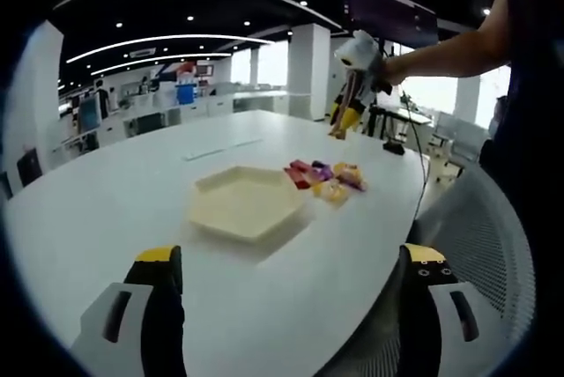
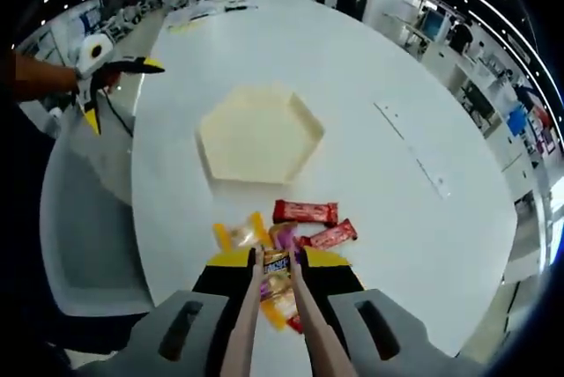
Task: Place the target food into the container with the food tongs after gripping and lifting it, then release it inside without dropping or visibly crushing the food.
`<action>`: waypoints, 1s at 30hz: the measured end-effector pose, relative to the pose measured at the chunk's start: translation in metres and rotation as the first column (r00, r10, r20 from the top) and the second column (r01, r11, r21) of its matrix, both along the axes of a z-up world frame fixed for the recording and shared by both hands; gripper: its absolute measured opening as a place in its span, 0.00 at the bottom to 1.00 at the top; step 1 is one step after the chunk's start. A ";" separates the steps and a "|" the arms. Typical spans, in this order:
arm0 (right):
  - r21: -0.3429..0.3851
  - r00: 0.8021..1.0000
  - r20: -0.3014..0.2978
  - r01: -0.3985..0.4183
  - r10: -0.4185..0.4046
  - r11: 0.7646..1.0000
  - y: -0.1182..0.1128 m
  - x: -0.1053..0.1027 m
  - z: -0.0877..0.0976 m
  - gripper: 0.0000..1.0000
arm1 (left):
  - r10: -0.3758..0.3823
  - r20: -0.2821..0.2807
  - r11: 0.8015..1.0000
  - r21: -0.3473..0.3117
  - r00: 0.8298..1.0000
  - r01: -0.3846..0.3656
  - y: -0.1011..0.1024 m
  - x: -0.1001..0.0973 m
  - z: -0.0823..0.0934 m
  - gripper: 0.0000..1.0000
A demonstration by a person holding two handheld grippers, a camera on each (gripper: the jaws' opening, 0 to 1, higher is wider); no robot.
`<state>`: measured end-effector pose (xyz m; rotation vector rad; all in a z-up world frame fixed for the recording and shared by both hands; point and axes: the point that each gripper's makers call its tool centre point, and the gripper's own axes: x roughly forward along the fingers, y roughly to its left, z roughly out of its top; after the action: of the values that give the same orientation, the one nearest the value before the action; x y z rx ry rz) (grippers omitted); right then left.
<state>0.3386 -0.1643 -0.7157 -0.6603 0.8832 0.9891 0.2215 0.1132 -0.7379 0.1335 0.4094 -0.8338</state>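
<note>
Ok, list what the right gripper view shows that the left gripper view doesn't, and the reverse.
Right gripper view: food tongs, tips either side of a yellow snack packet; red bars told apart. Left gripper view: the right gripper from outside, raised in a person's hand. Both: cream hexagonal tray, snack pile, white table.

My left gripper (image 1: 291, 276) has black jaws with yellow tips on grey bodies; my right gripper (image 2: 274, 258) matches, yellow-tipped.
</note>
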 end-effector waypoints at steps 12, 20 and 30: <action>-0.015 1.000 -0.001 -0.025 0.025 1.000 0.012 0.004 0.005 0.19 | 0.017 0.007 1.000 0.003 1.000 -0.017 0.004 0.002 0.000 0.98; -0.013 0.999 -0.013 -0.051 0.051 0.999 0.031 0.011 0.008 0.19 | 0.018 0.011 1.000 0.005 1.000 -0.018 0.004 0.002 0.001 0.97; 0.003 0.998 -0.012 -0.062 0.062 0.998 0.052 0.023 0.013 0.19 | 0.027 0.022 1.000 -0.008 0.999 -0.027 0.005 0.003 0.005 0.96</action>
<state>0.3618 -0.1123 -0.7024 -0.6828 0.8766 1.0504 0.2241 0.1181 -0.7327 0.1297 0.3869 -0.8067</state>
